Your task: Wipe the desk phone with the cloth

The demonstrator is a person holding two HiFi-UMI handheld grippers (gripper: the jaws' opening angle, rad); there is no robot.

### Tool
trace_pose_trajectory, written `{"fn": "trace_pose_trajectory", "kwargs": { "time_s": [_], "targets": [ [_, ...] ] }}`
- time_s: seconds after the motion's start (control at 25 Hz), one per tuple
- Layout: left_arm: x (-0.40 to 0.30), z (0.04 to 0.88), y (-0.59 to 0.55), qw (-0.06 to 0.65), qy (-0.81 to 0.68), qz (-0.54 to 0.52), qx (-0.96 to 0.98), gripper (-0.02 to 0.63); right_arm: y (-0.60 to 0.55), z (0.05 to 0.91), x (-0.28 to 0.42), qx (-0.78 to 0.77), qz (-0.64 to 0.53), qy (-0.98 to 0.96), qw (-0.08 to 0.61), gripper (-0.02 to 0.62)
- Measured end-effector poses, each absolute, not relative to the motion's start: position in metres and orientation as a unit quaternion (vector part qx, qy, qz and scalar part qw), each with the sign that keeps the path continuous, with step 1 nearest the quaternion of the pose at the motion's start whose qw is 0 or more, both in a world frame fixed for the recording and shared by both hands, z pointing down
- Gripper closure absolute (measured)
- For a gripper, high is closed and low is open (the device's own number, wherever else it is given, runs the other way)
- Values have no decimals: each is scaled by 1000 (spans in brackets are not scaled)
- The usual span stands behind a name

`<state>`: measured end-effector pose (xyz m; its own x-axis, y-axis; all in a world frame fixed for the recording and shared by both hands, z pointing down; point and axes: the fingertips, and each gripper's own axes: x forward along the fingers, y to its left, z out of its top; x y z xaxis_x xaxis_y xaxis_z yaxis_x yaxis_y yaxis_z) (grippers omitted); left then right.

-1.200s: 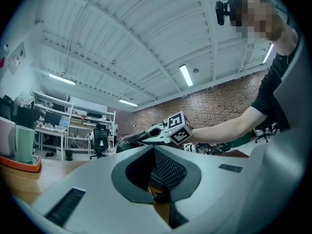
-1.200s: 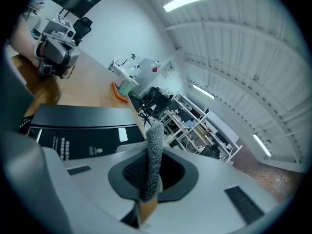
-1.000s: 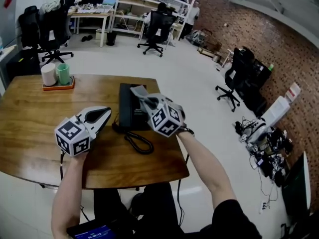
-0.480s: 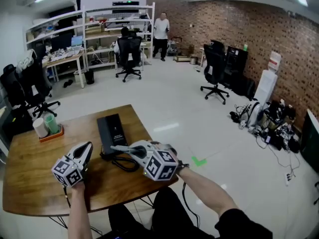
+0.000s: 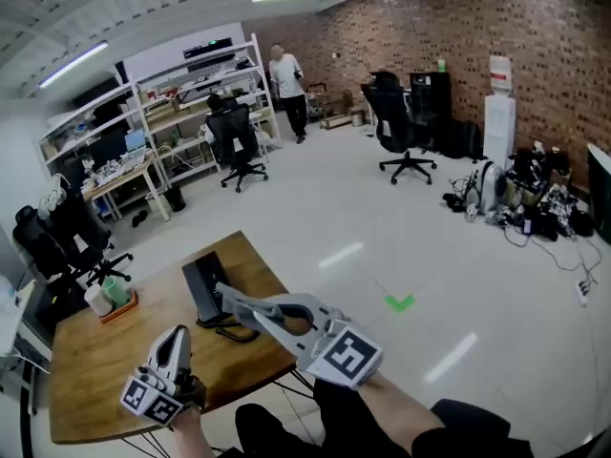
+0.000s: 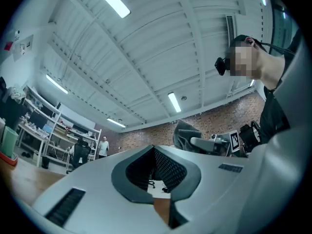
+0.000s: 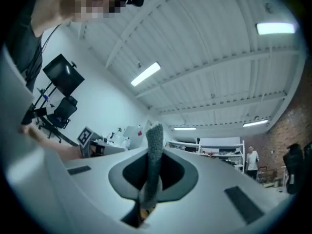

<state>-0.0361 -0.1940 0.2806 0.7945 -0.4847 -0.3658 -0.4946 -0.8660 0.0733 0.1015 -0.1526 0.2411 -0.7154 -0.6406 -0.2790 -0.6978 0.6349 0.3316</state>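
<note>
Wooden desk fills the lower left of the head view. The black phone lies near its far right edge, with its coiled cord trailing toward the person. The right gripper hangs above the near end of the phone, raised clear of it and angled upward, so its own view shows mostly ceiling. Its jaws are clamped on the grey cloth, and a strip of cloth stands up past the tips. The left gripper sits lower, over the desk and beside the phone. Its jaws are together with nothing between them.

To wipe well, the right gripper probably needs to tip down so the free cloth lies flat on the phone, then sweep lengthwise with light pressure. The left gripper could steady the phone's base. The cord looks likely to snag.
</note>
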Motion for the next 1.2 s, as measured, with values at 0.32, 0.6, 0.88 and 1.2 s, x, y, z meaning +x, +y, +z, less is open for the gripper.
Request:
{"fn": "trace_pose_trajectory", "kwargs": {
  "time_s": [0.32,0.6,0.88,1.2],
  "targets": [
    [13,233,-71,43,228,201,-952,614,-67,211,100,-347,210,902,151,571],
    [45,225,-3,42,233,197,-951,614,-14,221,126,-357,156,901,193,571],
    [69,235,43,43,240,194,-950,614,32,226,151,-362,146,901,188,572],
    [85,229,46,72,248,151,-954,614,35,211,152,-351,154,904,189,572]
  ]
}}
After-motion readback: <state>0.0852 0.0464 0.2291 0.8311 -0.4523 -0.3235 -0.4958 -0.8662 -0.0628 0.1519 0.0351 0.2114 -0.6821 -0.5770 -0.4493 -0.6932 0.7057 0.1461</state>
